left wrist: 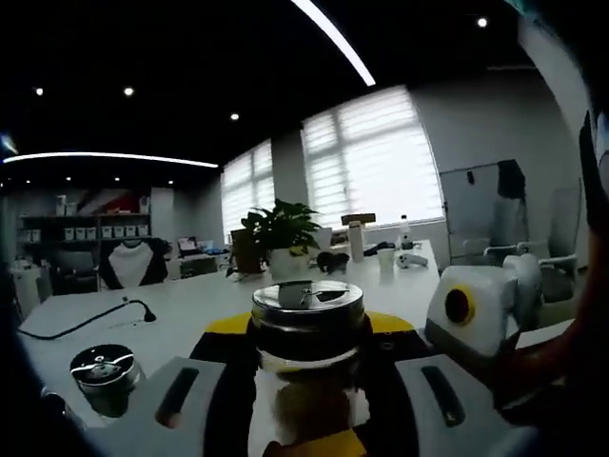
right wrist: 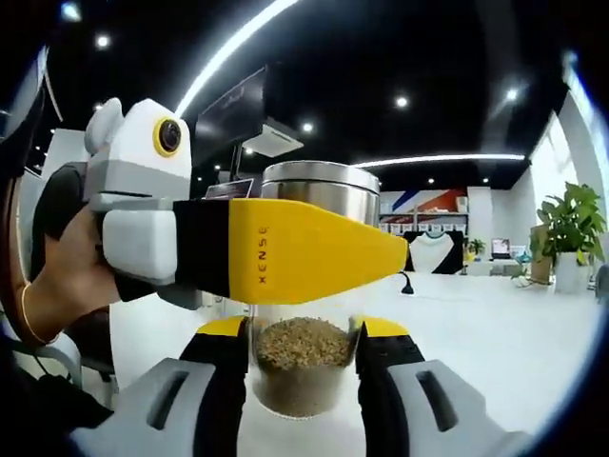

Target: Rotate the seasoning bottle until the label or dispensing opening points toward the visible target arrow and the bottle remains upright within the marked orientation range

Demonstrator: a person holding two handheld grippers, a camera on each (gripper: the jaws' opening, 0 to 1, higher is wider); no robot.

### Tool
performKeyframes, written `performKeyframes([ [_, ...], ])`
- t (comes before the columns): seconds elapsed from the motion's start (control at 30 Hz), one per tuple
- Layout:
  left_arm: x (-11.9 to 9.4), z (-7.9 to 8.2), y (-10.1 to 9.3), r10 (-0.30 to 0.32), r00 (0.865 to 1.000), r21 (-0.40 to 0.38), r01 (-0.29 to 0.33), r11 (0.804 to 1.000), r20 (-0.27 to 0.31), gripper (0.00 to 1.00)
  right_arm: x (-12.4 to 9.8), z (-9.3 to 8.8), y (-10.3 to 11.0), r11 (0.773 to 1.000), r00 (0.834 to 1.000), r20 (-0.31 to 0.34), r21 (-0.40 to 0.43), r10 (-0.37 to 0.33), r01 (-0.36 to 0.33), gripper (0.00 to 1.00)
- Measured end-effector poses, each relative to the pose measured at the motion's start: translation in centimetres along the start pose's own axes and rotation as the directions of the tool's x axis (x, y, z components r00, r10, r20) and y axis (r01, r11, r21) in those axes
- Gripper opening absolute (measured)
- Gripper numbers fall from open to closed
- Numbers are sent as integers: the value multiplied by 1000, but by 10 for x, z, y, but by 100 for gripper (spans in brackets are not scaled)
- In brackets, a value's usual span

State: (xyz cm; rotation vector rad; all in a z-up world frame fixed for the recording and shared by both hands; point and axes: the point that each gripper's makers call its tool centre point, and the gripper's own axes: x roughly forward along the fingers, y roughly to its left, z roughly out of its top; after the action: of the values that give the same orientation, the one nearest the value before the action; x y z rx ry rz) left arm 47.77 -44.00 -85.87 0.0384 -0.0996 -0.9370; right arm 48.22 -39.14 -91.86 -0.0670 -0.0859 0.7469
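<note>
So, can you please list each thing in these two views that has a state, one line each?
seasoning bottle: upright, steel lid on, partly filled with brown grains.
left gripper: shut on the seasoning bottle, near the lid.
right gripper: shut on the seasoning bottle, at the glass body.
second shaker: standing on the white table, untouched.
window blinds: lowered.

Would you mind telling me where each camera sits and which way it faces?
Left gripper view: rides on the left gripper, looking along its jaws at the bottle between them, toward the windows; the right gripper enters from the right.
Right gripper view: rides on the right gripper, jaws around the bottle; the left gripper and a hand cross from the left.
Shared: the bottle, the white table, a plant.
</note>
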Motion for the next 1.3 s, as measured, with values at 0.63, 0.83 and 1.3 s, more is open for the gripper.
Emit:
performKeyframes([
  [0.63,15,0,40,204,977,-45,-202,978,58,45,10,-19,-17,999,998,-38,-21,-50,49,38],
  [0.83,17,-5,49,230,972,-30,-229,973,43,45,13,-23,-20,999,998,-52,1,-43,43,39],
  [1.3,19,-17,58,241,970,-36,-240,970,15,45,17,-31,-18,1000,996,-94,-31,-1,-2,43],
])
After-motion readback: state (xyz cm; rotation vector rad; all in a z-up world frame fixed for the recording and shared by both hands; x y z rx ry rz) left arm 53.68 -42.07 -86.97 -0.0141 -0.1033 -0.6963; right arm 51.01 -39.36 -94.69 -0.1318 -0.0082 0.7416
